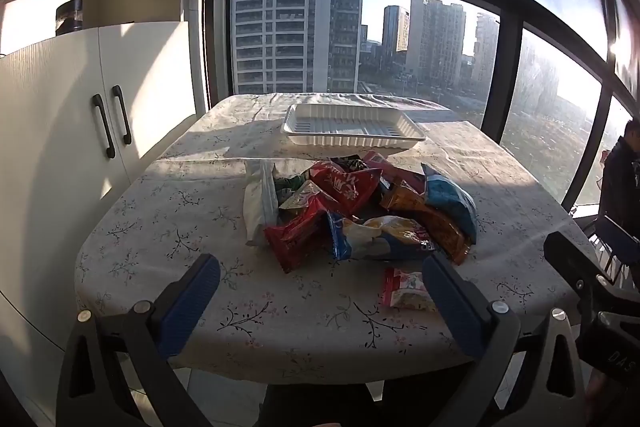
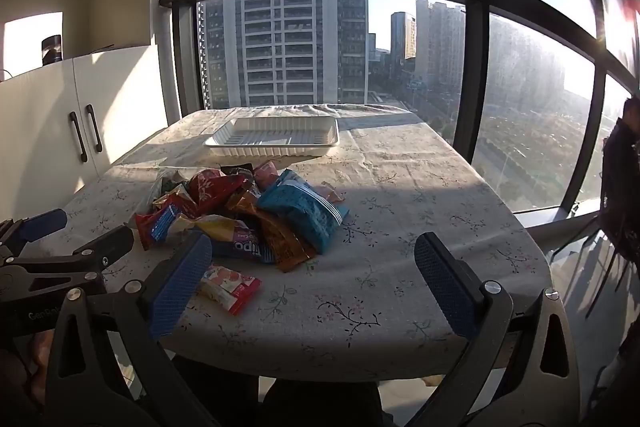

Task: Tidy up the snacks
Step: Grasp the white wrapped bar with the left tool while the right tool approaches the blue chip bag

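Observation:
A pile of snack packets (image 1: 356, 211) lies in the middle of the table, also in the right wrist view (image 2: 248, 215). A small pink packet (image 1: 404, 289) lies apart at the near side, partly behind a finger; it shows in the right wrist view (image 2: 228, 287) too. A white ribbed tray (image 1: 352, 127) (image 2: 276, 137) stands empty behind the pile. My left gripper (image 1: 320, 271) is open and empty, short of the pile. My right gripper (image 2: 312, 255) is open and empty over the table's near right part.
The table (image 1: 280, 311) wears a floral cloth (image 2: 400, 211). White cabinets (image 1: 80, 123) stand at the left, large windows behind. A person (image 1: 624, 179) sits at the far right. The right gripper's body (image 1: 592, 291) shows at the left view's right edge.

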`<state>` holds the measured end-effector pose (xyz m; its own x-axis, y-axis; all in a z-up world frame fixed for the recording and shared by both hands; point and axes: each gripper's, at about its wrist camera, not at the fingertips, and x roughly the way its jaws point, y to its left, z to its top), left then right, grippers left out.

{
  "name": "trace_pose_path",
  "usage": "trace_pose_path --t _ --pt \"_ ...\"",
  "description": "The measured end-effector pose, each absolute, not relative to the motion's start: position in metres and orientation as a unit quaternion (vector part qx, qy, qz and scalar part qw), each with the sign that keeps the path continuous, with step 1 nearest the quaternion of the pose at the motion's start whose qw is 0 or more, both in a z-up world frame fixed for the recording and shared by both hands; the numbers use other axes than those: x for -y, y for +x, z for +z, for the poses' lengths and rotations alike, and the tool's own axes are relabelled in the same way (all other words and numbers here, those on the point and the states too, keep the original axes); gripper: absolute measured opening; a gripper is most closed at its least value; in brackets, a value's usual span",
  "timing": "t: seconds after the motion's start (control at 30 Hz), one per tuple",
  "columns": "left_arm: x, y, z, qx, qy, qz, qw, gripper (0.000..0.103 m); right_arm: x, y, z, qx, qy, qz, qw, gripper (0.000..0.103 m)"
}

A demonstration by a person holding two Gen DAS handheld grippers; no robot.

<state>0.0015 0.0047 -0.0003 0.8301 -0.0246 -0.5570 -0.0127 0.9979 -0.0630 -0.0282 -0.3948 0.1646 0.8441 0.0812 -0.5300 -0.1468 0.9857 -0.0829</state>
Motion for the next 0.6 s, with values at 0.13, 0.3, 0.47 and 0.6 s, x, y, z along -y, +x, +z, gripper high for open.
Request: trace_pose_path --t 0.13,0.3,0.47,0.6 --pt "-0.026 0.004 0.004 -0.26 -0.038 -0.031 0.964 0.103 0.401 -0.029 0.167 -0.256 -0.038 0.076 0.963 0.103" --pt "-0.05 0.015 -0.012 -0.271 -0.019 -0.045 0.961 0.103 0.419 -0.026 0.174 -0.214 -0.006 0.111 0.971 0.103" --pt "-0.08 0.05 -0.031 -0.362 -0.056 -0.051 0.929 0.103 0.43 -0.007 0.171 -0.211 -0.006 0.127 0.969 0.103" --pt "-0.089 0.086 -0.031 -0.398 -0.047 -0.036 0.916 0.103 0.423 0.024 0.158 -0.247 -0.012 0.165 0.955 0.103"
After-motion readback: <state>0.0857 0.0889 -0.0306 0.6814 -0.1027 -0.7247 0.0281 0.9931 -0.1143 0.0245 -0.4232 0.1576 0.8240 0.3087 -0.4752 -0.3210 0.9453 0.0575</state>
